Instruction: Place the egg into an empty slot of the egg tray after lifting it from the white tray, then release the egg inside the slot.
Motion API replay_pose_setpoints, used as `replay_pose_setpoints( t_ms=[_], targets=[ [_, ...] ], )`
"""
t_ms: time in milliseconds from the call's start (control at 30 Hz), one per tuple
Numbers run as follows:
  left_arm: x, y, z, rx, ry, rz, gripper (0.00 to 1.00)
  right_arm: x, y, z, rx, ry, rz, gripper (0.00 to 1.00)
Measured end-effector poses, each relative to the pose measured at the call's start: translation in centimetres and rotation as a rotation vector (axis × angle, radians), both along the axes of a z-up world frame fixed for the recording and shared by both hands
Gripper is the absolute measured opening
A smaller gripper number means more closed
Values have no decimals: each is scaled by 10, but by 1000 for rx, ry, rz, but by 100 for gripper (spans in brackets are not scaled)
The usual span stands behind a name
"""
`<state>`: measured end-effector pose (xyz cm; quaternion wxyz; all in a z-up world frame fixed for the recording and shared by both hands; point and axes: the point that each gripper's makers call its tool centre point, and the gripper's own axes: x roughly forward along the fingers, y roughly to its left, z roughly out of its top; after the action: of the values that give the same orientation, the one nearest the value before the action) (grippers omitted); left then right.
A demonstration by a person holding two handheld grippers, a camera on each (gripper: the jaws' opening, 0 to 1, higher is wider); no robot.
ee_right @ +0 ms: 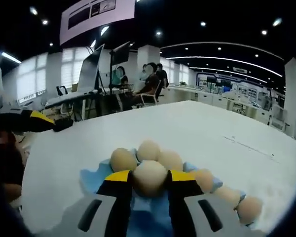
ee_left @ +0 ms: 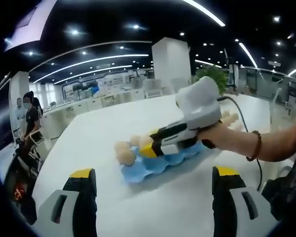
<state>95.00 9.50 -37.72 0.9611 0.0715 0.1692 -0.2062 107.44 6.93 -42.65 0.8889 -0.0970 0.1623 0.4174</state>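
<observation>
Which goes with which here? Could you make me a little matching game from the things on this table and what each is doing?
Things:
1. right gripper
2. left gripper
3. egg tray
4. held egg

States:
a. blue, lying on the white table
b. jaws apart, holding nothing
c. pinched between two yellow-tipped jaws
d. closed on an egg above the tray

Pairs: 1-d, 2-b, 3-a, 4-c

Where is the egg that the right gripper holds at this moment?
In the right gripper view, the egg sits low at centre between the right gripper jaws, above the blue egg tray, in front of three other eggs.
</observation>
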Motion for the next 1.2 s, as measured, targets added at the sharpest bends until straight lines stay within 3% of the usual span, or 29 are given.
replay_pose_setpoints(
  t_ms=[33, 400, 600, 800, 1067, 1200],
  targets=[
    [0, 1, 0, 0, -1, 2, 100, 1, 1, 2, -11, -36, 11, 29],
    [2, 1, -1, -2, 3, 5, 99, -1, 5, 2, 17, 21, 61, 28],
    [2, 0, -1, -1, 3, 3, 99, -1, 5, 1, 14, 17, 64, 29],
    [0, 2, -2, -2, 3, 10, 99, -3, 3, 3, 63, 43, 62, 35],
    [0, 1, -2, -3, 5, 7, 99, -3, 3, 9, 77, 5, 59, 40],
    [0, 1, -2, -3, 5, 6, 100, -2, 0, 13, 104, 1, 52, 53]
  ],
)
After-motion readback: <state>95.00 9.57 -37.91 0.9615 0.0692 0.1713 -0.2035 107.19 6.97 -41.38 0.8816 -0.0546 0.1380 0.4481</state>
